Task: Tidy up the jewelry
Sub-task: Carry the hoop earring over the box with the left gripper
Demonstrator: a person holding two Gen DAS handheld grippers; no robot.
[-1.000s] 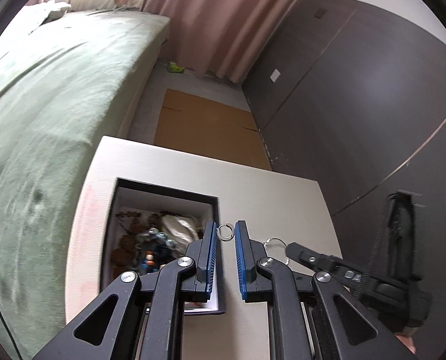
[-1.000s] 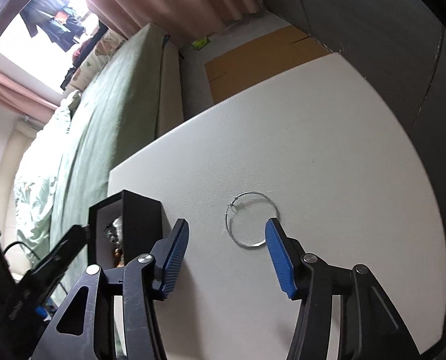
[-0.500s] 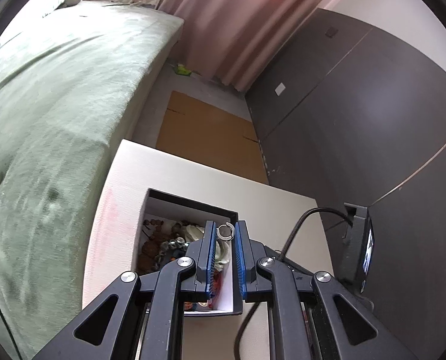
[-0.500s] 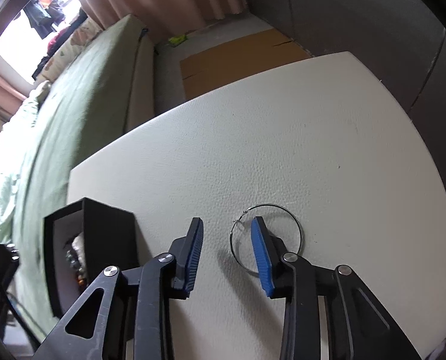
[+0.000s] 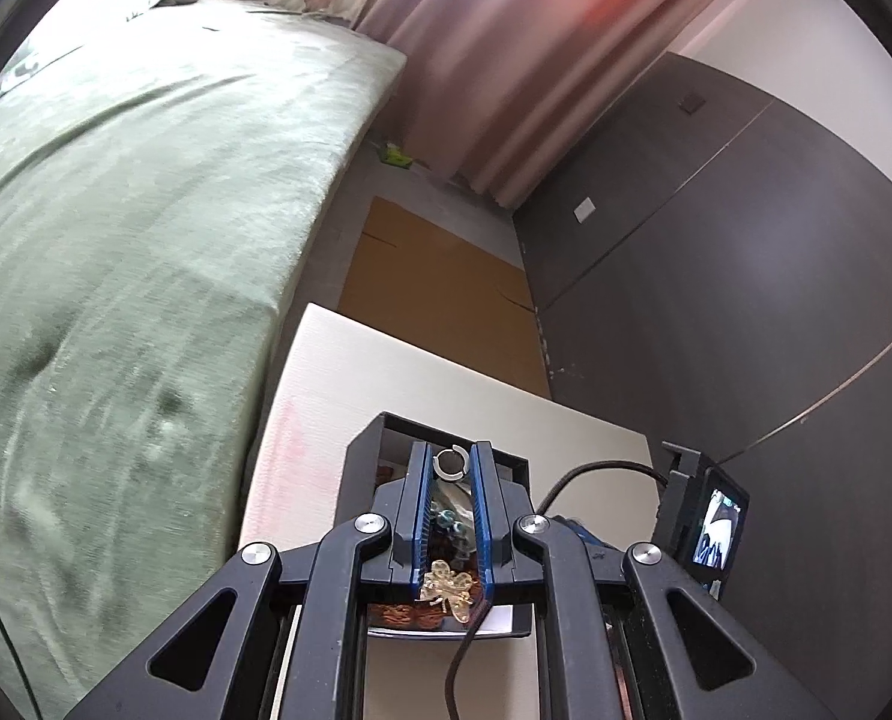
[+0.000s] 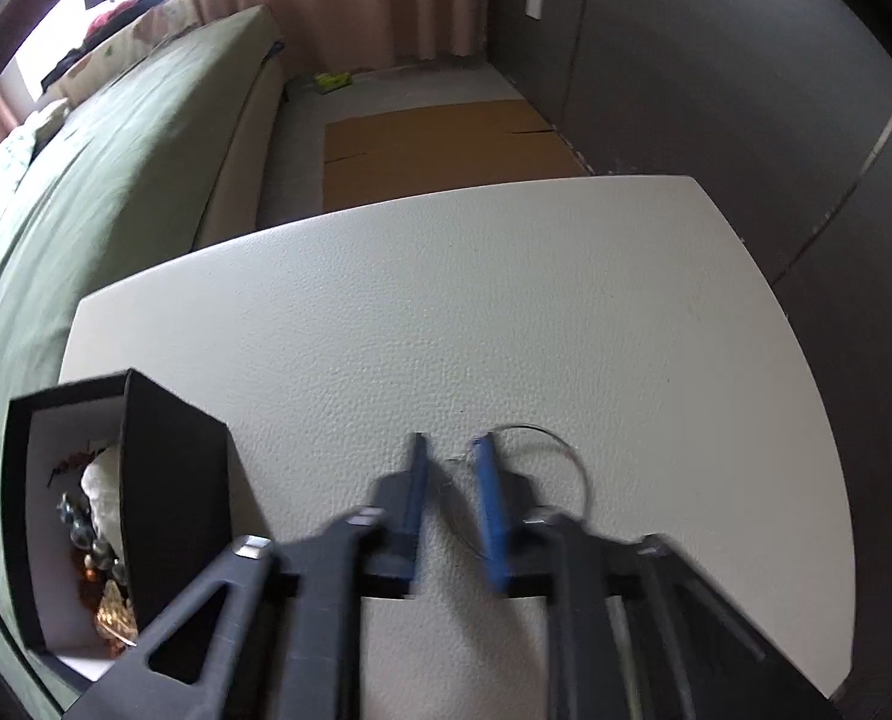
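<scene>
My left gripper is shut on a small silver ring, pinched at its fingertips above the open black jewelry box. The box holds beads and a gold clover piece. In the right wrist view the box stands at the left on the white table. My right gripper is low on the table, its jaws narrowed around the left edge of a thin wire hoop earring; I cannot tell if they grip it.
A green bed runs along the table's left side. Brown cardboard lies on the floor beyond the table. Dark wardrobe doors stand at the right. A small screen device with a cable sits right of the box.
My left gripper moved with the ring from beside the box to over it. My right gripper lowered onto the hoop earring and narrowed its jaws around the hoop's edge.
</scene>
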